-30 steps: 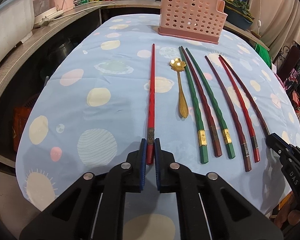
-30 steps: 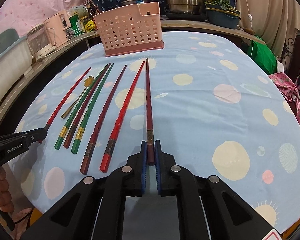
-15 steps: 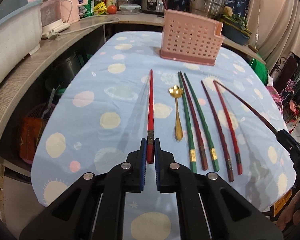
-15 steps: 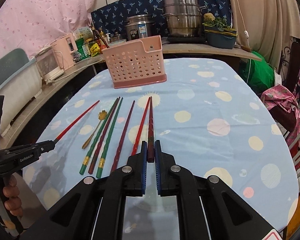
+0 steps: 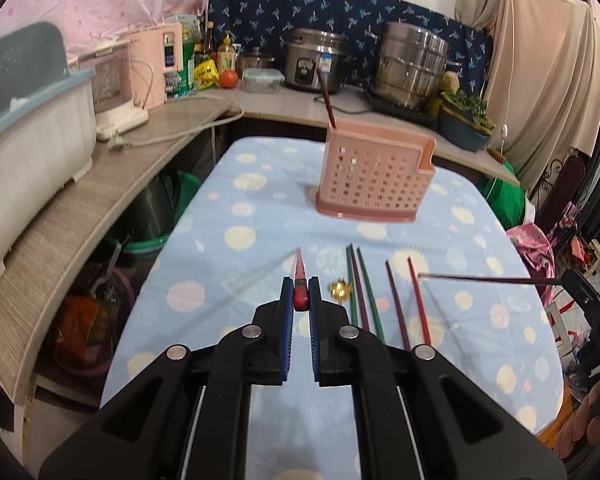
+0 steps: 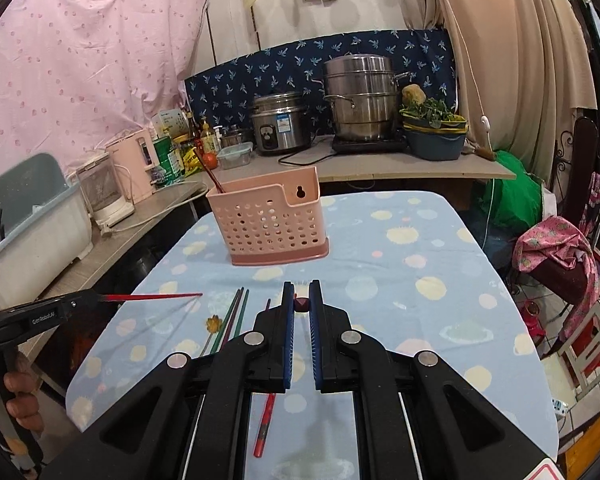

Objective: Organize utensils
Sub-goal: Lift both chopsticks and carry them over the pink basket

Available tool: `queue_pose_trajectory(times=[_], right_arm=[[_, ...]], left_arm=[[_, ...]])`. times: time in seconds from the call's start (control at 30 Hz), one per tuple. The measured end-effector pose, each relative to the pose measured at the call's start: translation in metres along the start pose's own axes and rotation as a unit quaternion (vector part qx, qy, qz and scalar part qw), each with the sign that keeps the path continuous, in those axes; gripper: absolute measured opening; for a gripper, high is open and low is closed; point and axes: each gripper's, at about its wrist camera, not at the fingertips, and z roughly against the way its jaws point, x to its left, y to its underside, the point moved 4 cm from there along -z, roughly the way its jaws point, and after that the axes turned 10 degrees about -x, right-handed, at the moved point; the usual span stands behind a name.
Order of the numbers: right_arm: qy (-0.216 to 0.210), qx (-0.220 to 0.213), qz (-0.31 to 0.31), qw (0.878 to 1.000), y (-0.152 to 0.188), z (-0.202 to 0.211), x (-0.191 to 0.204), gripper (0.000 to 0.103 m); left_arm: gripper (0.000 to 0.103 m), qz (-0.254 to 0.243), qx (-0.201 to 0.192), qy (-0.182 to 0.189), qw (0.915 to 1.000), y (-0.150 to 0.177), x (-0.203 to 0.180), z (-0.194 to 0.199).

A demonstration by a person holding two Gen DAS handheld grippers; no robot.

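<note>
My left gripper [image 5: 301,293] is shut on the thick end of a red chopstick [image 5: 300,270], which is held clear above the blue spotted tablecloth [image 5: 220,272] and points at the far side. My right gripper [image 6: 301,295] is shut on the end of a dark maroon chopstick [image 6: 301,304], also in the air; from the left wrist view this dark maroon chopstick [image 5: 480,279] reaches in from the right. Several green, maroon and red chopsticks [image 5: 364,288] and a gold spoon [image 5: 340,290] lie on the cloth. The pink perforated basket [image 5: 374,184] stands beyond them, with one dark chopstick [image 5: 326,96] in it.
A wooden counter [image 5: 80,216] curves round the left and far sides with a white bin [image 5: 28,152], pink appliances, a rice cooker [image 5: 314,64] and steel pots [image 6: 360,96]. A person's hand [image 6: 16,396] holds the left gripper's handle. Cloth bundles sit right of the table.
Both grippers have risen from the table, each lifting its chopstick off the cloth. Both views have tilted up, so more of the basket and counter shows.
</note>
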Motion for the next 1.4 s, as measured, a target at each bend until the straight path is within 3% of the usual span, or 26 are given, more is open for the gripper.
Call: queue_pose_trajectory(times=[0.77,1.17,1.4], right_arm=[[-0.025,-0.059,-0.018,0.998,-0.105,-0.047,-0.001,0.008],[-0.055,-0.139,-0.046,0.988,-0.196,-0.08,0.005,0.008],[-0.066,-0.158,-0.057,0.984,-0.223,-0.121,0.013,0.008]], left_arm=[[0.007,0.0,-0.078,0.025,0.9967,-0.129,-0.02,-0.021],[0.007,0.012,-0.176,0.042,0.9834,-0.233,-0.041,-0.01],[0.007,0.012,-0.217,0.036,0.9754,-0.271,-0.052,-0.034]])
